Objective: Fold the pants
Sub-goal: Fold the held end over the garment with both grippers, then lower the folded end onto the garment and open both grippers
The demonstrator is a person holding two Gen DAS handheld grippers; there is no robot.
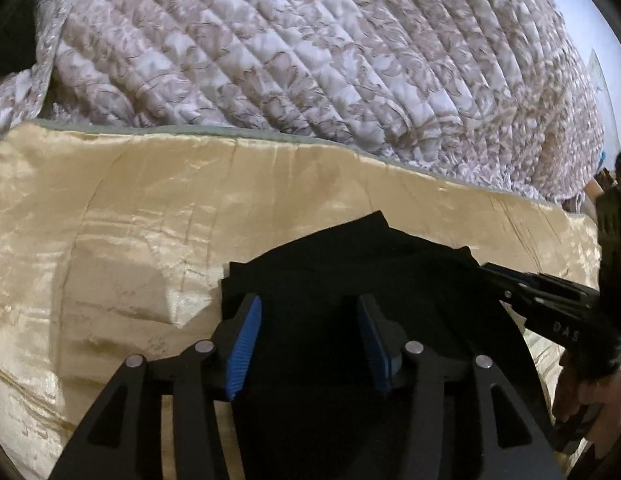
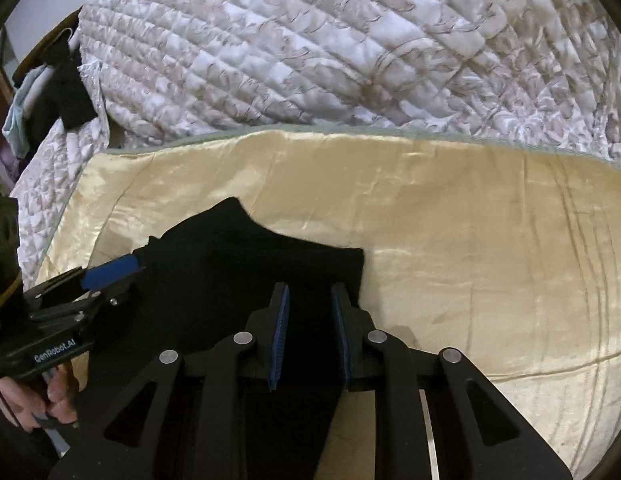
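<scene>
Black pants (image 1: 350,256) lie bunched on a golden satin sheet (image 1: 130,220). My left gripper (image 1: 308,300) hovers over their near part, its blue pads standing wide apart and not pressing the cloth. In the right wrist view the pants (image 2: 238,256) spread left of centre, and black cloth fills the narrow gap between the pads of my right gripper (image 2: 310,288), near the pants' right corner. From the left wrist view, the right gripper (image 1: 486,268) meets that corner with its fingers close together. The left gripper (image 2: 136,268) sits at the pants' left edge.
A quilted floral cover (image 2: 350,40) is heaped behind the golden sheet (image 2: 470,240). Dark and pale clothes (image 2: 66,92) hang off the far left. A person's hand (image 2: 26,400) holds the left gripper's handle. The sheet stretches out bare to the right of the pants.
</scene>
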